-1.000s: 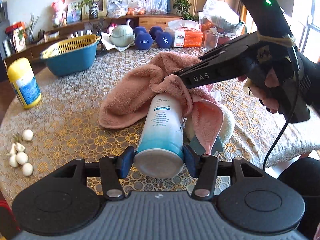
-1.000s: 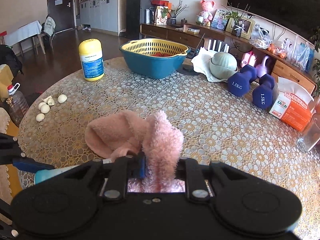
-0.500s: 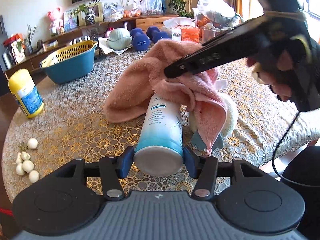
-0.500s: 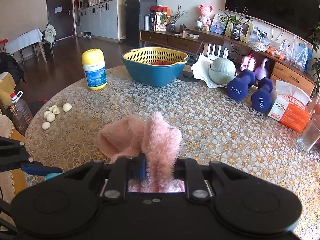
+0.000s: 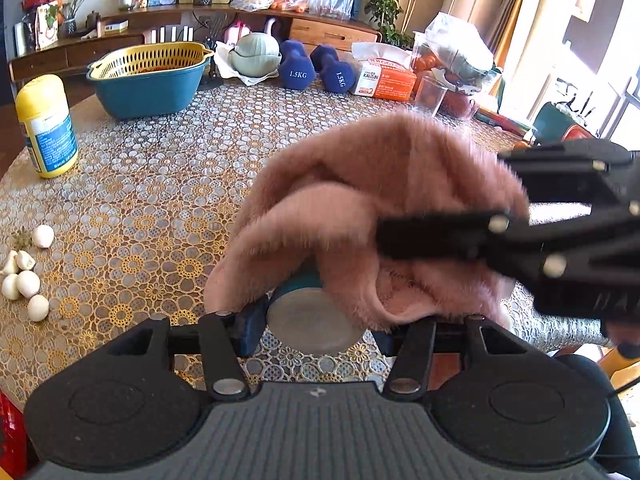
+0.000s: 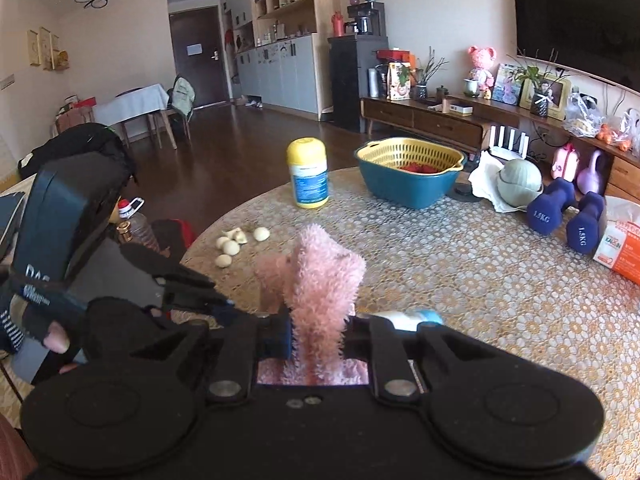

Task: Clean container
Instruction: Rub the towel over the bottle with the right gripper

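A white-and-teal bottle lies along my left gripper [image 5: 318, 335], which is shut on its lower end. Only the bottle's grey base [image 5: 310, 326] and a strip of teal show. A fluffy pink towel [image 5: 360, 200] covers the rest of it. My right gripper [image 5: 400, 236] comes in from the right, shut on a fold of that towel and pressing it onto the bottle. In the right wrist view the towel [image 6: 324, 276] stands pinched in the right gripper [image 6: 320, 336]. The bottle's blue-and-white end [image 6: 416, 315] peeks out to the right. The left gripper [image 6: 216, 304] and a gloved hand are at the left.
On the round lace-covered table [image 5: 160, 184] stand a yellow-capped jar [image 5: 46, 128] and a blue basin with a yellow colander [image 5: 148, 80]. Garlic cloves [image 5: 24, 276] lie at the left edge. Blue dumbbells [image 5: 316, 70], a tissue box [image 5: 384, 80] and a glass [image 5: 430, 94] are farther back.
The right gripper has drawn the towel down the bottle toward its base, so the towel now hides nearly all of it. The left gripper still holds the bottle, higher off the table.
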The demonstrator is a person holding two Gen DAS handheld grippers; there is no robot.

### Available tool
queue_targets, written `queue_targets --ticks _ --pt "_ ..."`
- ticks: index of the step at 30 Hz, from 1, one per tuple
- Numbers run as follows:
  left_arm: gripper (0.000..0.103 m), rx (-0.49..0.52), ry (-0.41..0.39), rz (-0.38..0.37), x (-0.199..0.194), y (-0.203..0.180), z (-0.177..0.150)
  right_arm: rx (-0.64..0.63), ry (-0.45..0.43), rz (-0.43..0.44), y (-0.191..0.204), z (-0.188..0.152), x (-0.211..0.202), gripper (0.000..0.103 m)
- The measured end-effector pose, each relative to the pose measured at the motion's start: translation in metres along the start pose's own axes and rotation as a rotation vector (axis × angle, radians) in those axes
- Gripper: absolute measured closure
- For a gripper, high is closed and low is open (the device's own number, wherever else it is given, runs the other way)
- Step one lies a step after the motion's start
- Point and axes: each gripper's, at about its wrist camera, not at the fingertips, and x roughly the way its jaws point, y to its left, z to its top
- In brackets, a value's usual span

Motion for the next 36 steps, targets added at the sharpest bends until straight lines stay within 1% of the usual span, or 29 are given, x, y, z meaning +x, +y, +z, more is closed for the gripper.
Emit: queue_targets --ticks 3,6,10,17,20,24,27,29,31,36 --pt "0.051 -0.006 0.009 -0.003 0.001 0.000 0.000 -0.001 0.028 -0.002 0.005 -0.006 0.008 0.086" --pt "0.051 -0.020 0.013 -0.012 0.001 0.003 0.000 0.049 0.055 -0.013 -0.006 -0.009 0.019 0.086" --pt "0.050 -0.037 0.022 -0.025 0.003 0.008 0.000 0.057 0.075 -0.073 -0.020 -0.010 0.033 0.086" --pt "0.050 -0.041 0.028 -0.038 0.005 0.011 -0.002 0.050 0.119 -0.201 -0.053 0.002 0.061 0.086" --pt "0.051 -0.014 0.021 -0.034 0.004 0.009 -0.004 0.034 0.153 -0.253 -0.065 0.004 0.074 0.086" --pt "0.051 0.027 0.006 0.002 0.003 0.008 -0.006 0.036 0.153 -0.240 -0.072 0.004 0.081 0.084" --pt "0.050 0.113 -0.033 0.052 -0.001 -0.001 -0.011 0.006 0.154 -0.249 -0.067 0.006 0.084 0.084" --pt "0.050 0.179 -0.041 0.086 0.000 -0.009 -0.015 0.005 0.154 -0.253 -0.067 0.008 0.087 0.084" --pt "0.050 0.216 -0.046 0.106 0.001 -0.014 -0.018 0.013 0.153 -0.250 -0.068 0.009 0.088 0.084" --pt "0.050 0.221 -0.046 0.118 0.003 -0.016 -0.018 0.028 0.146 -0.255 -0.069 0.010 0.088 0.085"
